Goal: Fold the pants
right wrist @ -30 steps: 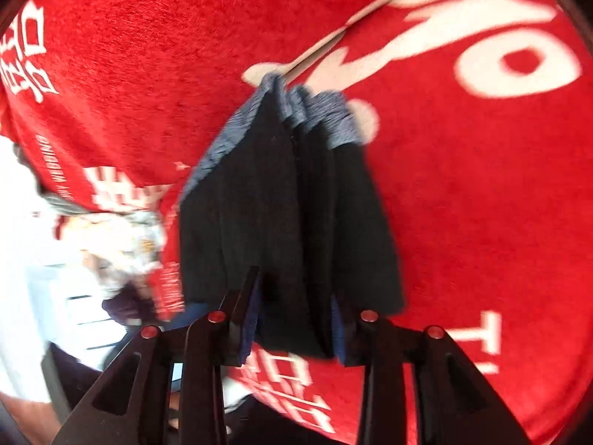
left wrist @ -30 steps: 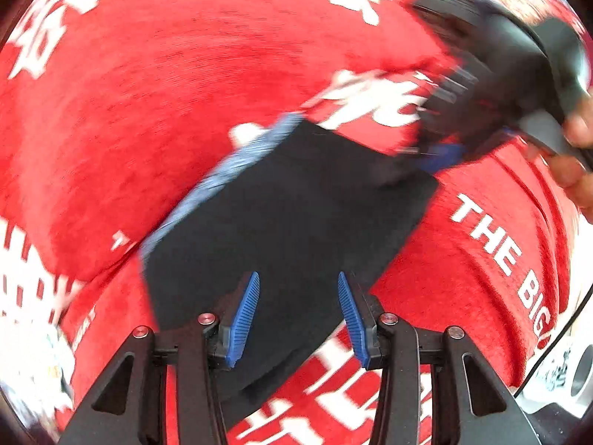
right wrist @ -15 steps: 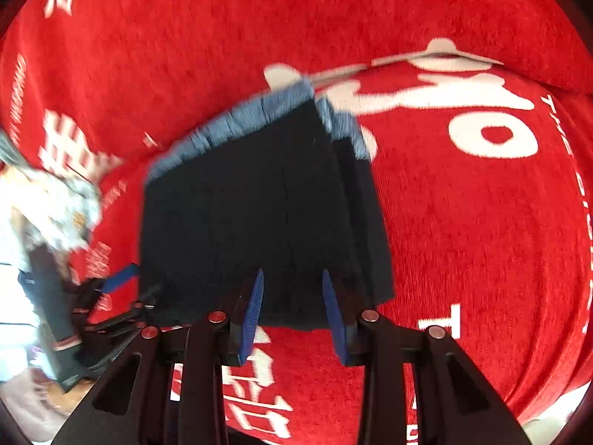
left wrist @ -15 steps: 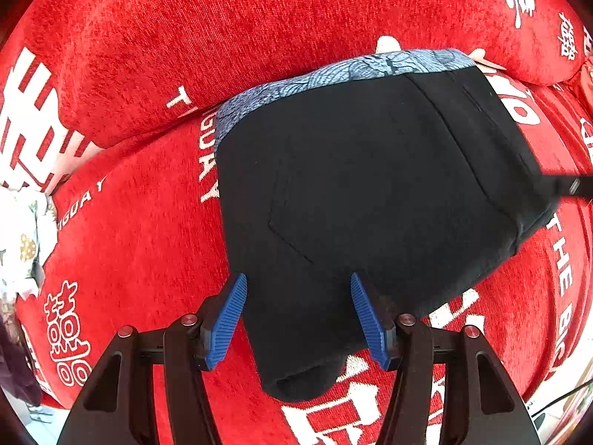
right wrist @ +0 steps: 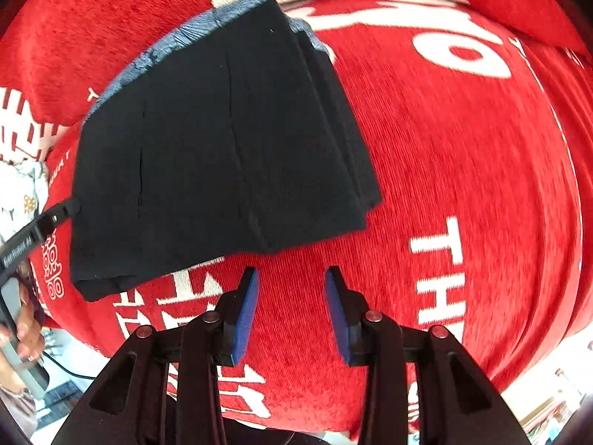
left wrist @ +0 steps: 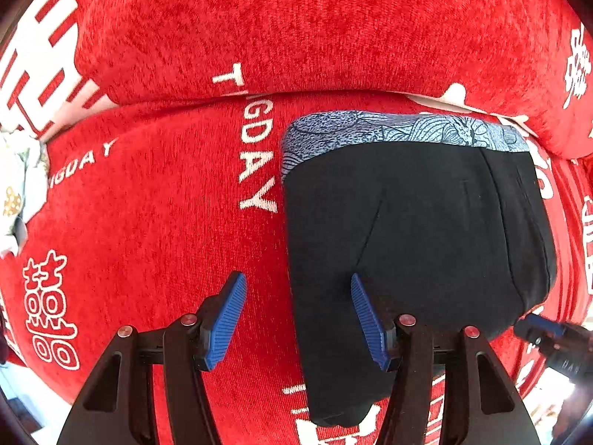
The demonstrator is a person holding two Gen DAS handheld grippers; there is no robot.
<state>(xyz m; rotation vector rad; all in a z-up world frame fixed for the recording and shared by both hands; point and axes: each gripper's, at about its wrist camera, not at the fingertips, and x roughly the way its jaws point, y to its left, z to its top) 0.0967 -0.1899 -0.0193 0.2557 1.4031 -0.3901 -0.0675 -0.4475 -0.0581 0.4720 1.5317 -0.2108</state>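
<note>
The black pants [left wrist: 415, 244] lie folded in a flat stack on the red sofa seat [left wrist: 155, 230], their blue patterned waistband [left wrist: 400, 129] toward the backrest. My left gripper [left wrist: 298, 319] is open and empty, above the stack's near left edge. In the right wrist view the same folded pants [right wrist: 222, 141] lie ahead and left. My right gripper [right wrist: 292, 311] is open and empty, pulled back just clear of the stack's near edge. The right gripper's tip [left wrist: 548, 337] shows at the lower right of the left wrist view.
The red sofa backrest [left wrist: 296, 26] with white lettering rises behind the pants. A white patterned cloth [left wrist: 16, 185] lies at the seat's left end. The left gripper's body and the hand on it [right wrist: 18, 289] show at the left of the right wrist view. The seat's front edge is near.
My right gripper let go of the pants' edge, opened and drew back. The folded stack now rests flat. My left gripper shifted left along the stack's near edge.
</note>
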